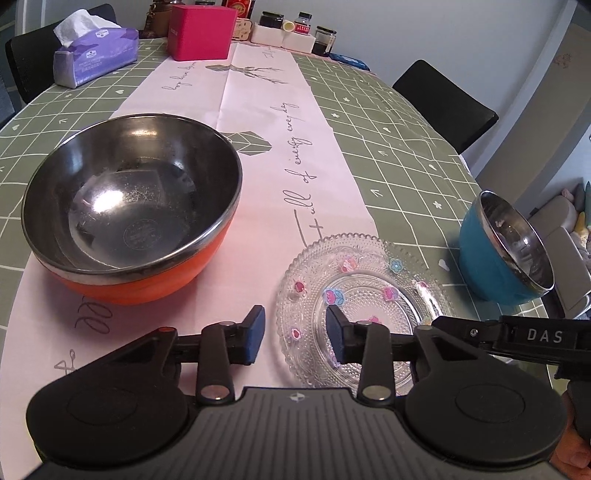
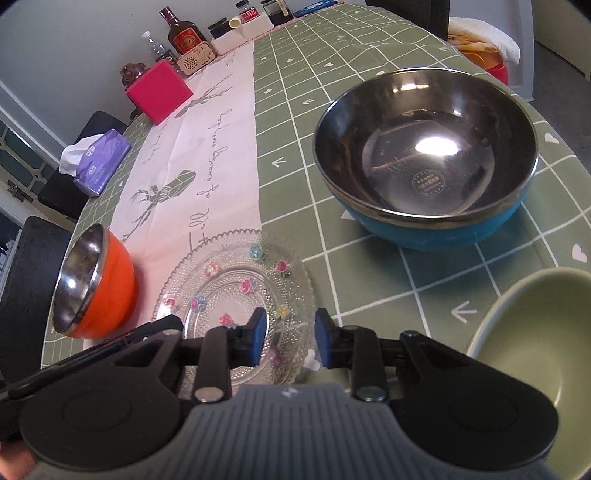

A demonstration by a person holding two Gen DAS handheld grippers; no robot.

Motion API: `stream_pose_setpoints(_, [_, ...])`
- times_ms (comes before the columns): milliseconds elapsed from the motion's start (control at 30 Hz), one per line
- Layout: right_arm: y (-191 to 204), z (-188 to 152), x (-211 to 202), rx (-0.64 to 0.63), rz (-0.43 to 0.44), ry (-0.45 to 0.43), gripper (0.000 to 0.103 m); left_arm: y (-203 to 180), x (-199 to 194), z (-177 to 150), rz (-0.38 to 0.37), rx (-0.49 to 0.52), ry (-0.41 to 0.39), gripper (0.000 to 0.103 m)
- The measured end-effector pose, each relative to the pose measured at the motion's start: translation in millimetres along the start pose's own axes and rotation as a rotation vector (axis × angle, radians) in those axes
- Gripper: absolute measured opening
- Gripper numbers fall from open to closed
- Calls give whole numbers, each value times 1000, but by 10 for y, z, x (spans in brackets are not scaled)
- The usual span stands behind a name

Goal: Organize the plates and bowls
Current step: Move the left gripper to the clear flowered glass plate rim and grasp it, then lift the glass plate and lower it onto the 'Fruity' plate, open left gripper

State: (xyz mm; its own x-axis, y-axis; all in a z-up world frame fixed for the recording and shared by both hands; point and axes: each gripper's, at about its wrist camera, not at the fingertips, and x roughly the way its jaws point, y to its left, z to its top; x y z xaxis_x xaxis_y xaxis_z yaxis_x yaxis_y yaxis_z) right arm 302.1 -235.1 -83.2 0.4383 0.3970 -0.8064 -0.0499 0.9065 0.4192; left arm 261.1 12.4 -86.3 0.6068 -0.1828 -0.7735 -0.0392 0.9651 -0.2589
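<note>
An orange bowl with a steel inside (image 1: 129, 206) stands on the pink runner at the left; it also shows in the right wrist view (image 2: 94, 280). A clear glass plate with flower prints (image 1: 364, 291) lies beside it (image 2: 236, 291). A blue steel-lined bowl (image 2: 424, 162) stands on the green cloth, also seen in the left wrist view (image 1: 506, 251). A pale green bowl (image 2: 535, 354) sits at the near right. My left gripper (image 1: 295, 334) is open and empty over the plate's near left rim. My right gripper (image 2: 290, 338) is open and empty over the plate's near right rim.
A tissue pack (image 1: 94, 51), a pink box (image 1: 201, 31), jars (image 1: 295, 29) and a bottle (image 2: 183, 31) stand at the table's far end. Black chairs (image 1: 447, 99) stand around the table. The table edge curves close behind the blue bowl.
</note>
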Motion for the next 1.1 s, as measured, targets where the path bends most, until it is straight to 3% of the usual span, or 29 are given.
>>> stream_pose_setpoints(100, [0,-12,2,-11,-11,-4,19,-19,3,-9,-1,8,4,31])
stream_pose_setpoints(300, [1,-38,-1,-30,-32,-18,12,-64,-2,-25,32,30,-1,26])
stream_pose_setpoints(600, [45,-57,-5,-37,-47,-22,12,-70,-41,-30,50,15,-9,25])
stream_pose_setpoints(1100, [167,-113,-188,-30,7,-29,12,-56,-411,-2,68,3,-55,25])
